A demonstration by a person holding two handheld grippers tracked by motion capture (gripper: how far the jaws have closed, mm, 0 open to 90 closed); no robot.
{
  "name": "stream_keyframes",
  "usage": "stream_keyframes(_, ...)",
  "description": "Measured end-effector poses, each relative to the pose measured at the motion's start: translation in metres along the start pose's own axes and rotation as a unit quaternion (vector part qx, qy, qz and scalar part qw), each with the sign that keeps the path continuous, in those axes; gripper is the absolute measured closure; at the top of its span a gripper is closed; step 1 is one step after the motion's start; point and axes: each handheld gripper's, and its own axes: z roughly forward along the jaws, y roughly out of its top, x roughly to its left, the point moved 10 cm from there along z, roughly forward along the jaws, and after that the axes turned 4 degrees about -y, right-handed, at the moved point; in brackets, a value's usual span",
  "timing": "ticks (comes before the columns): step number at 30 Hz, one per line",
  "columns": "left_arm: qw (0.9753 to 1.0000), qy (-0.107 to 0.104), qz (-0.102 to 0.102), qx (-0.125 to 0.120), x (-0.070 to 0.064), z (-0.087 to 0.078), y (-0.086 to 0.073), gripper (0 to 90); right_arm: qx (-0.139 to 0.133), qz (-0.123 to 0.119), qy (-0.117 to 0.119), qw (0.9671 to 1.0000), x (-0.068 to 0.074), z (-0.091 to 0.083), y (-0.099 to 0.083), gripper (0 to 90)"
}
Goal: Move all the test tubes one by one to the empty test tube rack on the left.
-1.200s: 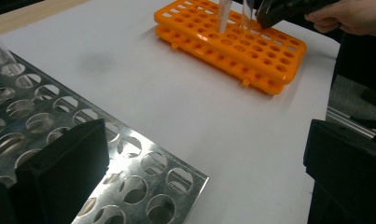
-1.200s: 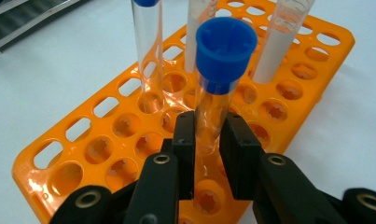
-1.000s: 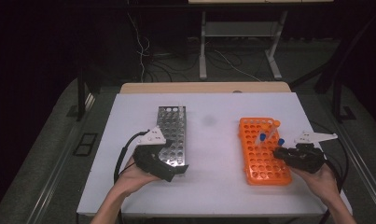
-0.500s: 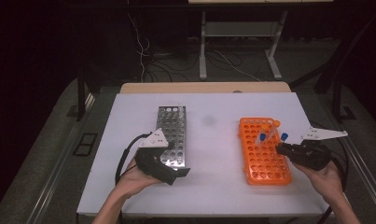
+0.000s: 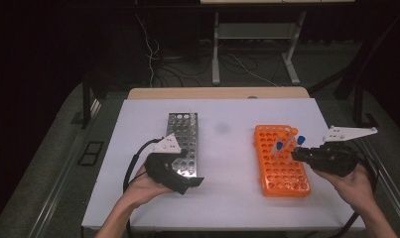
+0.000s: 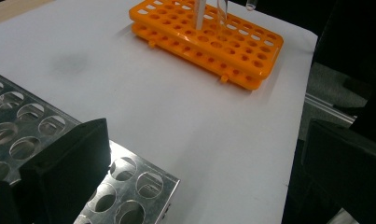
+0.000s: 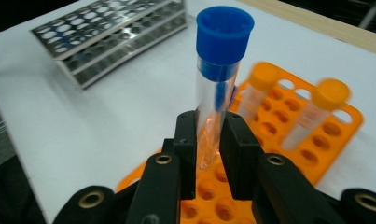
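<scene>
Now: right gripper [image 7: 208, 154] clamps blue-capped tube [image 7: 218, 84] above orange rack [image 5: 279, 158], desk's right side, for transfer | left gripper [image 5: 180, 181] open, steadying steel rack [image 5: 183, 136].

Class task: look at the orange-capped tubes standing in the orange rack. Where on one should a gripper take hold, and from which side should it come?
Grip an orange-capped tube on its clear wall just under the cap, coming from above. It leans in the orange rack, whose grid hides its lower part, and a second tube stands close beside it. The right gripper holds the blue-capped tube similarly, on the clear wall.
</scene>
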Motion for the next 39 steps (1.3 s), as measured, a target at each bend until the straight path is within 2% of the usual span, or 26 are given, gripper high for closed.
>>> stream_keyframes(10, 0.9998, -0.010, 0.013, 0.013, -0.003, -0.002, 0.011, 0.0, 0.014, -0.039, 0.041, 0.9983, 0.035, -0.005, 0.024, 76.5)
stream_keyframes(23, 0.9974, -0.033, 0.049, 0.041, -0.009, -0.004, 0.040, 2.7, 0.033, -0.087, 0.091, 0.9915, 0.078, 0.009, 0.048, 76.5)
stream_keyframes(39, 0.9917, -0.053, 0.088, 0.077, -0.004, -0.005, 0.080, 10.4, 0.048, -0.106, 0.124, 0.9855, 0.099, 0.029, 0.059, 76.5)
